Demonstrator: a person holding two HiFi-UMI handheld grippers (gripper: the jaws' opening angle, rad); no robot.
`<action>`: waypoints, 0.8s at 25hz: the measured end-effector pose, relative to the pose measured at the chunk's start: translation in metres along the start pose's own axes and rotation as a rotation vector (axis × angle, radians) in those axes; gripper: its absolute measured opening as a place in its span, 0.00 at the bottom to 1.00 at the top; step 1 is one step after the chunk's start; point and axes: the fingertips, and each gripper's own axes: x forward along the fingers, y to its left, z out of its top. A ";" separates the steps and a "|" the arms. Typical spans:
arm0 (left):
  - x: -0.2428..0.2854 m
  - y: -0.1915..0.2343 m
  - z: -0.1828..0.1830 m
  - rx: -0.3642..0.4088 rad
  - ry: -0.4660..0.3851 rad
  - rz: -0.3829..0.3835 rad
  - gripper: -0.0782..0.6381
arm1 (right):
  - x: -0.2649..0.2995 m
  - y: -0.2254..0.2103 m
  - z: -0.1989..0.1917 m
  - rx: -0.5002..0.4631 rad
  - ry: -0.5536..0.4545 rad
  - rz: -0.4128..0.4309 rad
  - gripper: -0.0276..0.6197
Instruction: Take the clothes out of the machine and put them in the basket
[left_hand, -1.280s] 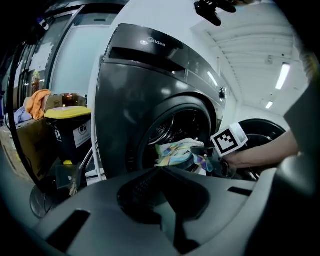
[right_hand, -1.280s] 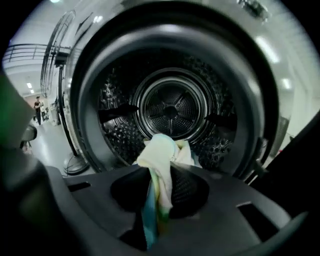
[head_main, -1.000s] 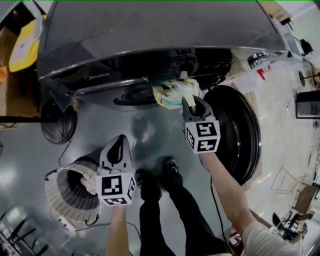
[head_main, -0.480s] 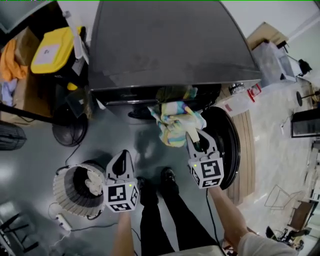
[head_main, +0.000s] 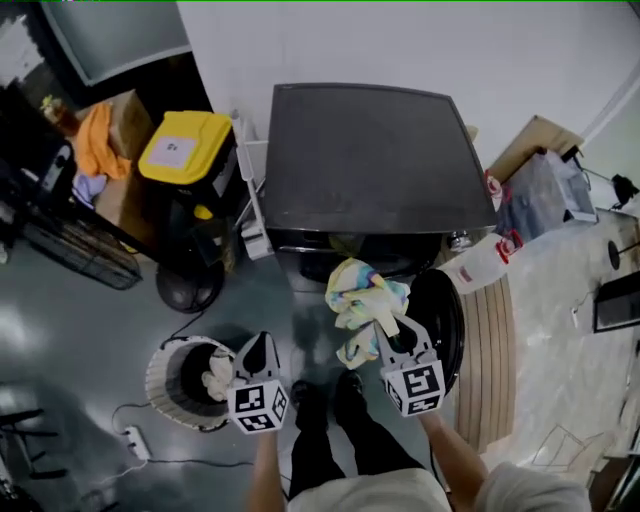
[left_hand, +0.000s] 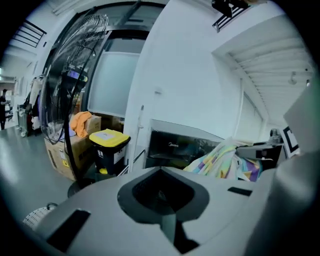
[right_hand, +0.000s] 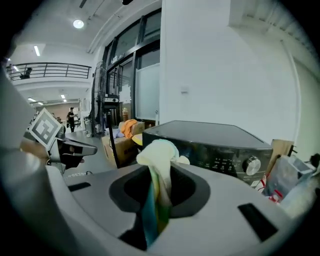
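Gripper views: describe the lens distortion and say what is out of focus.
Left gripper view: fisheye, black corners, bowed wall edges, the left gripper itself soft. Right gripper view: same fisheye; the clamped cloth is blurred, the washing machine behind it sharper.

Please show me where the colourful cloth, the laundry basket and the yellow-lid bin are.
colourful cloth (head_main: 360, 285), head view, its bunched upper part.
laundry basket (head_main: 158, 380), head view, its ribbed left wall.
yellow-lid bin (head_main: 185, 148), head view, middle of the lid.
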 end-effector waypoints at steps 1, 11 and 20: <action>-0.010 0.007 0.008 -0.004 -0.012 0.021 0.13 | -0.003 0.010 0.010 -0.018 -0.004 0.024 0.17; -0.136 0.068 0.069 -0.041 -0.108 0.225 0.13 | -0.026 0.136 0.102 -0.162 -0.083 0.292 0.17; -0.274 0.150 0.065 -0.140 -0.198 0.525 0.13 | -0.024 0.299 0.163 -0.273 -0.180 0.624 0.17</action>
